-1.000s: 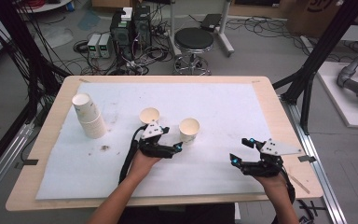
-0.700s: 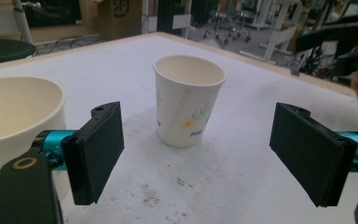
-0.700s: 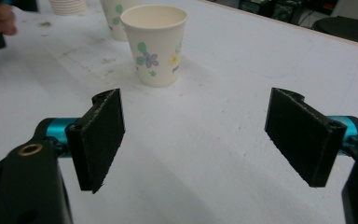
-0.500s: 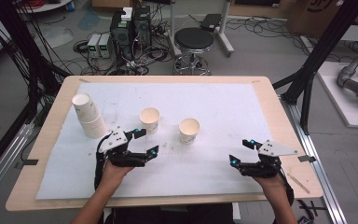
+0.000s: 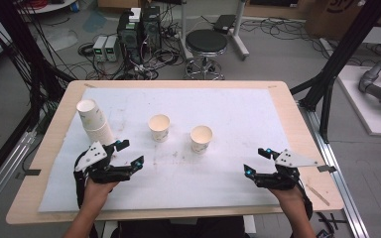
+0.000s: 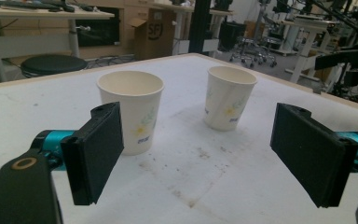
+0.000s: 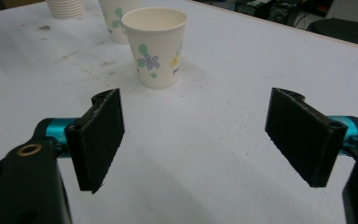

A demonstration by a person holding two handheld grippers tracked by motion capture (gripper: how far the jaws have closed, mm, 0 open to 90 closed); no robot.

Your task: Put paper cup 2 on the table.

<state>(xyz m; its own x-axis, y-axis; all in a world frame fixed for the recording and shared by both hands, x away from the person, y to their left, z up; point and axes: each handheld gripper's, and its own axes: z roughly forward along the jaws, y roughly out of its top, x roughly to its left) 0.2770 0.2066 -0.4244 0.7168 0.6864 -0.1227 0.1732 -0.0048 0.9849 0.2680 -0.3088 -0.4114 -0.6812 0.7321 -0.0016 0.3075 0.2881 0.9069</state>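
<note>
— Two loose paper cups stood upright near the middle of the white sheet [image 5: 228, 114] on the bench [image 5: 307, 124], did they not?

— They did. Going from the left, we first saw the stack of cups [image 5: 94, 121] near the bench's left edge, leaning a little. Just in front of it we held the left hand-held gripper [image 5: 130, 153], jaws wide apart with nothing between them.

— And what did its own camera give us?

— In the left gripper view the left cup [image 6: 133, 109] stood just past the near pad, apart from it, and the right cup [image 6: 228, 95] stood farther off, toward the far side. Neither pad touched either cup.

— Next along the bench?

— The left cup [image 5: 159, 127], then the right cup [image 5: 201, 139], near each other but not touching, both with open mouths up.

— And at the right end?

— We held the right hand-held gripper [image 5: 258, 161] near the front right of the sheet, well apart from the right cup. Its jaws had just been opening and stood wide with nothing between them. In the right gripper view a flower-printed cup [image 7: 156, 46] stood ahead of the pads on bare sheet.
</note>
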